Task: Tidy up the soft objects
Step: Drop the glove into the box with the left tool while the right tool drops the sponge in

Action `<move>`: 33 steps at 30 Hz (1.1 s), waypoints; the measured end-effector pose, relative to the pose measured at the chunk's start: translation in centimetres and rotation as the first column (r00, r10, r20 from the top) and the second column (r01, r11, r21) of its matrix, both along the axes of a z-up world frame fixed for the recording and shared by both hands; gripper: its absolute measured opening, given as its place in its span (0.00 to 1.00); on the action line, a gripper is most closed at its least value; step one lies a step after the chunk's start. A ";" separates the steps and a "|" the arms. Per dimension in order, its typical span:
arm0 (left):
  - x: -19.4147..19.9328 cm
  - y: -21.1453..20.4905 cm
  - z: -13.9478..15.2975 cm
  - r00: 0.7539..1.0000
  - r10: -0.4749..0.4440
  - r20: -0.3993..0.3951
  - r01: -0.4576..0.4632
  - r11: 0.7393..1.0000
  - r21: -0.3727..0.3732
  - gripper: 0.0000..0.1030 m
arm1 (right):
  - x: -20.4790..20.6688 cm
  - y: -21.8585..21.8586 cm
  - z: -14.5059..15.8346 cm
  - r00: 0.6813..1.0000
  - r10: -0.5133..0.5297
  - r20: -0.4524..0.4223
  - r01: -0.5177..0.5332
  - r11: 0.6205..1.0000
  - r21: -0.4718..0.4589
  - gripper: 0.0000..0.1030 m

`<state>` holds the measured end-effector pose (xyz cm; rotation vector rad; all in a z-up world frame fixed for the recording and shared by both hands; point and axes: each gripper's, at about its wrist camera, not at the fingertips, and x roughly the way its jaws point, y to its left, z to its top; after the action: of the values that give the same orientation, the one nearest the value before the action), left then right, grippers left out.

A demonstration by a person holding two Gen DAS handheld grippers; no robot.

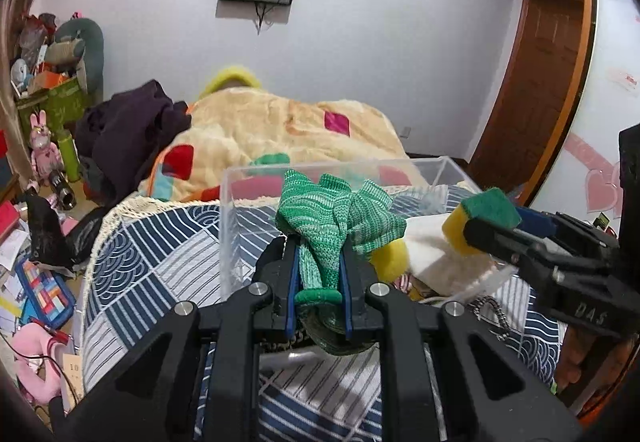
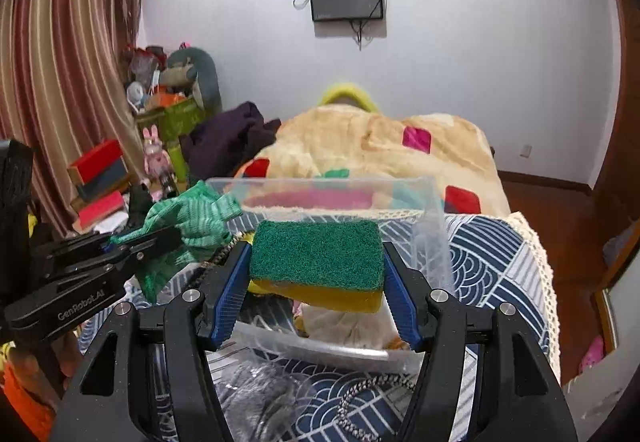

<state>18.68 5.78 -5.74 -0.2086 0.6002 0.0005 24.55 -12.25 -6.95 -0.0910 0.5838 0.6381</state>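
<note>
Green knitted glove (image 1: 332, 217) clamped between the jaws of the left gripper (image 1: 319, 274) and sponge (image 2: 318, 262) (green scouring face up) squeezed by the right gripper (image 2: 316, 282), both held above the clear plastic box (image 1: 240, 201) on the bed, presumably for dropping in.

Glove: green knit glove (image 1: 332, 217), limp, cuff end pinched between blue pads, its fingers flopping over the near wall of the bin.
Sponge: yellow sponge (image 2: 316, 262) with green scouring face, held level above the bin.
Bin: clear plastic bin (image 2: 434, 238), open-topped, on the patterned bedspread.
</note>
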 end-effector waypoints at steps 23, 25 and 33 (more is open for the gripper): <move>0.4 0.0 -0.6 0.999 0.000 -0.034 0.000 1.000 0.002 0.51 | -0.7 -1.1 -0.2 1.000 -0.009 0.012 0.010 0.997 -0.079 0.79; -0.4 0.1 0.2 1.000 0.004 -0.011 -0.004 1.000 -0.008 0.61 | -1.3 -1.8 0.6 0.999 -0.016 0.036 0.019 0.997 -0.070 0.80; -3.9 -0.6 2.7 0.998 0.002 0.059 -0.002 1.000 -0.002 0.88 | -3.2 -5.2 2.3 0.996 -0.054 0.073 0.055 0.998 -0.005 0.84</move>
<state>14.81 5.18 -3.00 -0.2102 0.5410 -0.0039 21.35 -17.44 -4.65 -0.1047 0.5164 0.5775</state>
